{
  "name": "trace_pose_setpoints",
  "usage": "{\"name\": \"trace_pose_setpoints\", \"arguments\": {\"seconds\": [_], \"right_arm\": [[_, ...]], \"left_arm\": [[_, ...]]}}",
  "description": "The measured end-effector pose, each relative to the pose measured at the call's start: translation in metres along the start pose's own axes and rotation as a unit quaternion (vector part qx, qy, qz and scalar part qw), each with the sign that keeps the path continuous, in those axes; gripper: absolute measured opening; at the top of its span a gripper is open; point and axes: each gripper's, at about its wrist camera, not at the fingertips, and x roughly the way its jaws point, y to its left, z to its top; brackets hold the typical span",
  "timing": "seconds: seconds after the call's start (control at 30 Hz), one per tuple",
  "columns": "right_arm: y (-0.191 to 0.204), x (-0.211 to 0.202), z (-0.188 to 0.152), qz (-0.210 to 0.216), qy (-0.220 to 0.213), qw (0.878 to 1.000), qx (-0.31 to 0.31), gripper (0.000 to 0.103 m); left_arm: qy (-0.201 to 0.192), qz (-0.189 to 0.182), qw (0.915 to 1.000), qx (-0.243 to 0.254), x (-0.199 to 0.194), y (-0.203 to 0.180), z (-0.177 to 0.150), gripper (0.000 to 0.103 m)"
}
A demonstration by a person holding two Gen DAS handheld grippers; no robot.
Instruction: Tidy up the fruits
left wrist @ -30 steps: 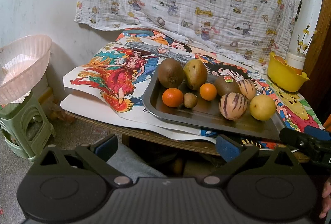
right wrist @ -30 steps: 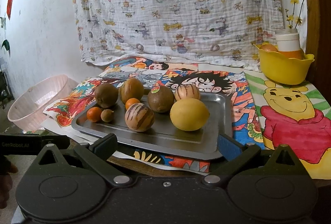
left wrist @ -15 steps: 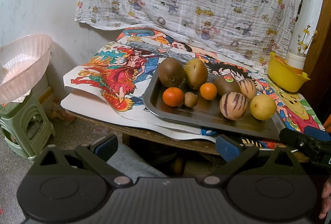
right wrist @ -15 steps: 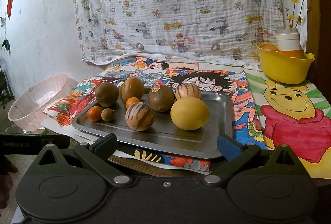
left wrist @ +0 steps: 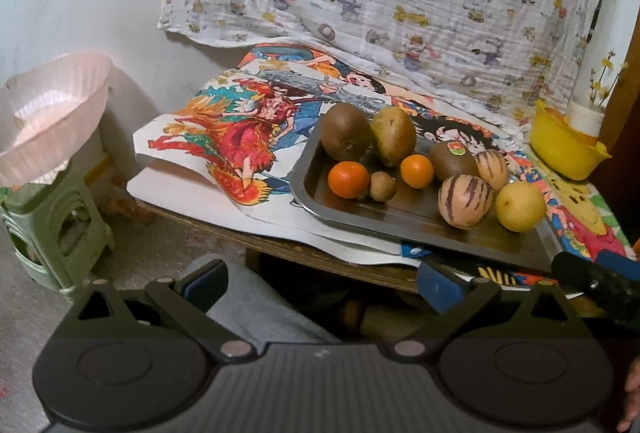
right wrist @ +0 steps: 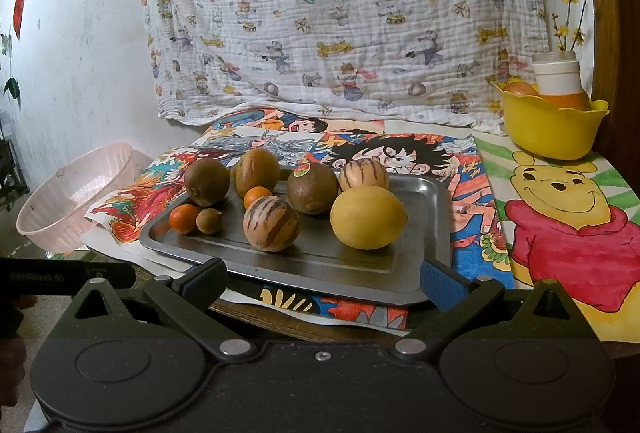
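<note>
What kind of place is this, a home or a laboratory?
Most likely a lived-in home room. A cartoon-print cloth hangs on the plain wall, hand-coloured cartoon drawings cover the small wooden table, and a pink plastic basket rests on a green plastic stool.

A metal tray (right wrist: 434, 217) is laid on the table, and eight fruits are set on it. All places are given from the yellow lemon (right wrist: 368, 217), seen in the right wrist view. Just left of it a striped round fruit (right wrist: 272, 223) is placed; a second striped fruit (right wrist: 363, 173) is seen directly behind the lemon. A stickered brown kiwi (right wrist: 313, 187) stands behind and left. Further left are found a small orange (right wrist: 257, 196), a greenish-brown fruit (right wrist: 257, 171), a brown kiwi (right wrist: 207, 181), a tiny brown fruit (right wrist: 209, 220) and another orange (right wrist: 184, 219).
</note>
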Motion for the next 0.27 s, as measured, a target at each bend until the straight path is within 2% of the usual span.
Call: {"name": "trace_pose_setpoints", "arguments": {"seconds": [0.27], "right_arm": [[0.0023,-0.0002,-0.0032,0.001,0.000,1.000,0.000,0.102]], "left_arm": [[-0.004,-0.003,1.0000,-0.001,-0.0016,-0.0019,0.0012,0.102]]}}
